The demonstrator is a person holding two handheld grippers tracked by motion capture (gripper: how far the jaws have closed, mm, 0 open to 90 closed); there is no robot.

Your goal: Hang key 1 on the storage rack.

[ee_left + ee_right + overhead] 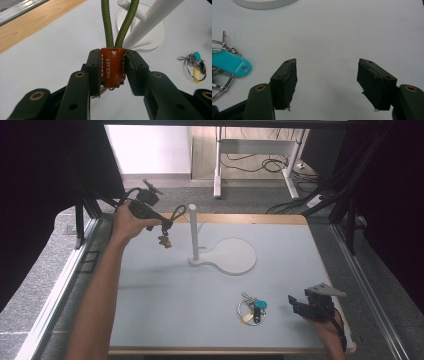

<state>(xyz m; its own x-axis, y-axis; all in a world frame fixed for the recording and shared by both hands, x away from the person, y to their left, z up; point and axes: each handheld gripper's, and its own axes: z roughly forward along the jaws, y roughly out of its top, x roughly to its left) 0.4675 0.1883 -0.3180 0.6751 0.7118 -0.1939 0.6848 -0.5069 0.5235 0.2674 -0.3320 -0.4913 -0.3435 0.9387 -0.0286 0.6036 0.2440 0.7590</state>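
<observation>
**High view: a cord keyring held up by the stand, a bunch of keys left on the bench**

High view shows the left tool [161, 224] raised beside the white stand [194, 234], its upright post rising from a round base on the grey bench [165, 305]. In the left gripper view the jaws are seen closed onto the orange leather tab [113, 68] of a keyring, pinching it from both sides, with the green cord loop [119, 22] running forward from the tab toward the stand's pegs. A small brown charm [164, 241] hangs below the tool; what it is cannot be made out at this size.

The keyring is judged light and soft. The cord will flex and swing, so the loop's opening is unlikely to hold its shape by itself. The leather tab is the one flat, firm part, and it is judged the sound place for a hold, as is being done.

The right tool [311, 306] rests low at the near right of the bench, its jaws spread wide with nothing between them. Just to its left lies a bunch of keys [252, 309] on a wire ring, with a teal tag [230, 64] and a yellow one. That bunch is judged light but loose and slippery; the flat plastic tag is probably easier to pinch than the thin ring.
</observation>
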